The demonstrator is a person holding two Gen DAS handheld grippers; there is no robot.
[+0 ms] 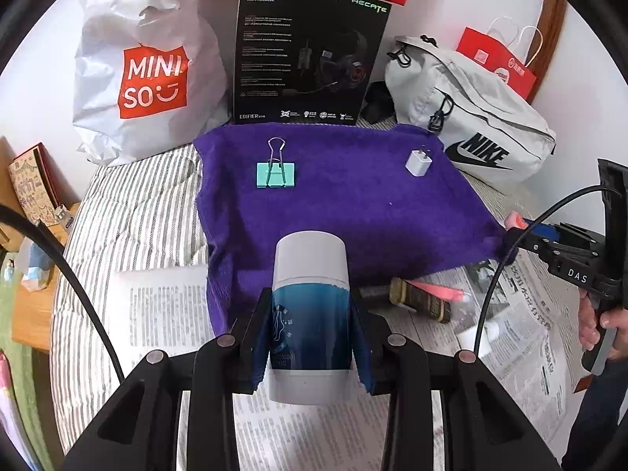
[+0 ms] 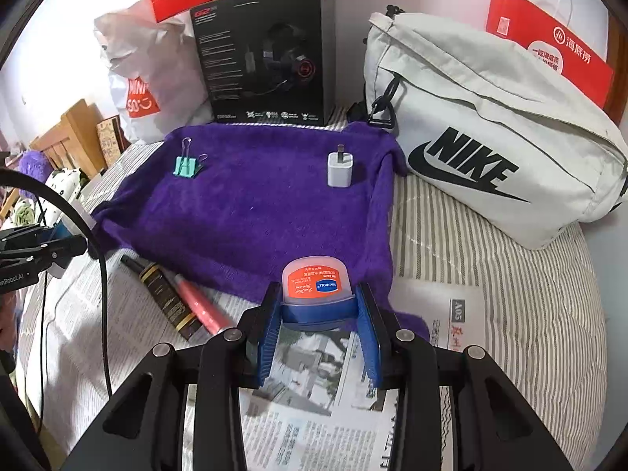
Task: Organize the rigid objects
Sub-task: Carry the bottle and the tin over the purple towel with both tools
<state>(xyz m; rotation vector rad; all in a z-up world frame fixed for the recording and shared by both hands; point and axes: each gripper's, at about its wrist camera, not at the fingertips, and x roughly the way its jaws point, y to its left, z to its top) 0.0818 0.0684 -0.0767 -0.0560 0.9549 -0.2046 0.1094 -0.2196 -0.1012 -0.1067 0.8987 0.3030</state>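
My left gripper [image 1: 310, 329] is shut on a blue bottle with a white cap [image 1: 310, 302], held over the near edge of the purple towel [image 1: 353, 196]. My right gripper [image 2: 318, 314] is shut on a small jar with an orange lid [image 2: 316, 280], at the towel's near right corner [image 2: 255, 204]. A teal binder clip [image 1: 275, 173] [image 2: 187, 165] and a white charger plug [image 1: 418, 161] [image 2: 340, 168] lie on the towel's far side. The right gripper also shows at the right edge of the left wrist view [image 1: 518, 227].
A dark tube [image 2: 165, 290] and a pink tube [image 2: 200, 306] lie on newspaper [image 2: 314, 384] near the towel. Behind stand a white Miniso bag [image 1: 141, 66], a black headset box [image 1: 306, 55], a grey Nike bag [image 2: 490, 137] and red paper bags [image 2: 549, 55].
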